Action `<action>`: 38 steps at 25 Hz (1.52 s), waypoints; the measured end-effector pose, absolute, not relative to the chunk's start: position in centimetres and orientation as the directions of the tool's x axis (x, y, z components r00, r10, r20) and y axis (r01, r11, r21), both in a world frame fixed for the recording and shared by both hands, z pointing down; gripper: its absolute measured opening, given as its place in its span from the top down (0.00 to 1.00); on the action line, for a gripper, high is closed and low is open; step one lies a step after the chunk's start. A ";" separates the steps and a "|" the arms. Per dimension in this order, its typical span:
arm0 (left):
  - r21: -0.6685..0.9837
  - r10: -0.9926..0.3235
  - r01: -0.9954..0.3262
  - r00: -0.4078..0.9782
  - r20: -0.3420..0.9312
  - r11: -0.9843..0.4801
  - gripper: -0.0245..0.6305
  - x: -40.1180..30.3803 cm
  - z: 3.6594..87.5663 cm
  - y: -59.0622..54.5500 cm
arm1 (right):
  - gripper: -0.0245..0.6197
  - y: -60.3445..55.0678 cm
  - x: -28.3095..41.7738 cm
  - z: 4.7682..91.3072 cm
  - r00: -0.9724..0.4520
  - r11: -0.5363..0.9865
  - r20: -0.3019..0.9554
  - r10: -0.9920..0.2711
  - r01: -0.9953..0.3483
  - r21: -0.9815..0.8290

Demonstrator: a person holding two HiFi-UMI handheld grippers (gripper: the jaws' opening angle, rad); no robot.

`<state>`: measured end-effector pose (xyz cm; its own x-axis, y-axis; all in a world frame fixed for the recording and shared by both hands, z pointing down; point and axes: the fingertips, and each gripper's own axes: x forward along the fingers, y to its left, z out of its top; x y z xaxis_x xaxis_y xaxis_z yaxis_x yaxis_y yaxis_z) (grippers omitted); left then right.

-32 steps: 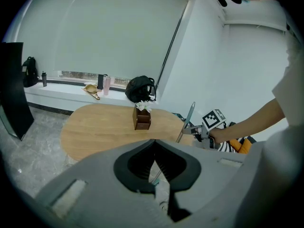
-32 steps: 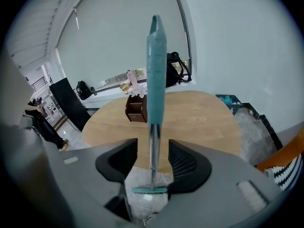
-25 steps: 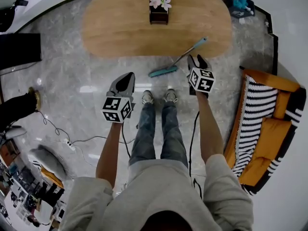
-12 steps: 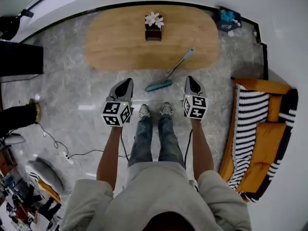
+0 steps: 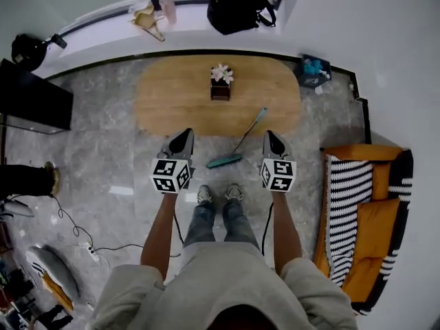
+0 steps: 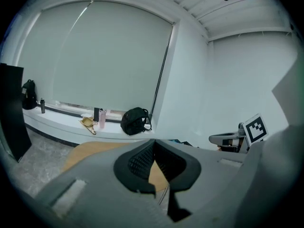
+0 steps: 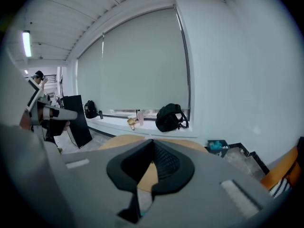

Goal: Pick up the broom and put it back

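both tongs closed, nothing between the jaws. left gripper (image 5: 185, 134) and right gripper (image 5: 272, 135) are held up side by side in front of you, well above the floor.

broom (image 5: 242, 141) lies on the floor between the two grippers as seen from the head view, just ahead of your shoes (image 5: 218, 194). teal brush head is nearest you. the handle runs away and to the right, and its far end overlaps the near edge of the oval wooden table (image 5: 172, 95). cannot tell if it leans on the table or slips under it.

step in hand, by my reading: reach and pick, not yet begun. open one gripper before you go down. take the handle at mid-length, jaws across it, clear of the table edge. draw it back toward you before lifting so the tip doesn't catch the table or the flower box (image 5: 221, 86).

floor (image 5: 103, 150) is glossy grey marble, so the handle may skid if nudged. cables (image 5: 75, 231) trail at your left, the striped sofa (image 5: 371, 212) stands close on your right. window ledge (image 5: 103, 27) with a black backpack (image 5: 240, 5) lies beyond the table. no broom stand visible.
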<state>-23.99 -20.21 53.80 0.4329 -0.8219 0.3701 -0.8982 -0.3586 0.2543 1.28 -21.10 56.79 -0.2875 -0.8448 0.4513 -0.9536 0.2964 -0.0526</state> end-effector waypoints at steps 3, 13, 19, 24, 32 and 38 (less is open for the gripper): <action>0.238 -0.843 -0.901 0.426 0.328 -0.363 0.96 -24.2 51.0 -21.0 | 0.96 -21.9 0.9 53.2 -0.300 0.314 0.399 -0.866 -0.949 -0.031; 0.183 -0.888 -0.913 0.400 0.227 -0.365 0.96 -24.5 43.9 -23.0 | 0.96 -24.0 0.7 45.9 -0.327 0.340 0.295 -0.898 -0.940 -0.007; 0.154 -0.902 -0.918 0.390 0.185 -0.365 0.96 -24.4 41.0 -23.8 | 0.96 -24.6 1.1 43.4 -0.333 0.347 0.255 -0.908 -0.938 0.012; 0.142 -0.904 -0.917 0.393 0.166 -0.373 0.96 -24.2 39.8 -23.9 | 0.96 -24.7 1.3 42.4 -0.331 0.346 0.242 -0.912 -0.938 0.021; 0.128 -0.910 -0.920 0.387 0.150 -0.371 0.96 -24.7 38.7 -23.4 | 0.96 -24.3 1.2 41.7 -0.333 0.350 0.231 -0.914 -0.936 0.033; 0.124 -0.908 -0.917 0.394 0.144 -0.378 0.96 -24.7 38.3 -23.4 | 0.96 -24.2 0.8 41.2 -0.339 0.357 0.226 -0.913 -0.933 0.044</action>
<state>-24.69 -23.39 38.29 0.3935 -0.9080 0.1436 -0.9175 -0.3781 0.1236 0.80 -24.23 41.21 -0.3388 -0.9132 0.2263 -0.9331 0.3570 0.0436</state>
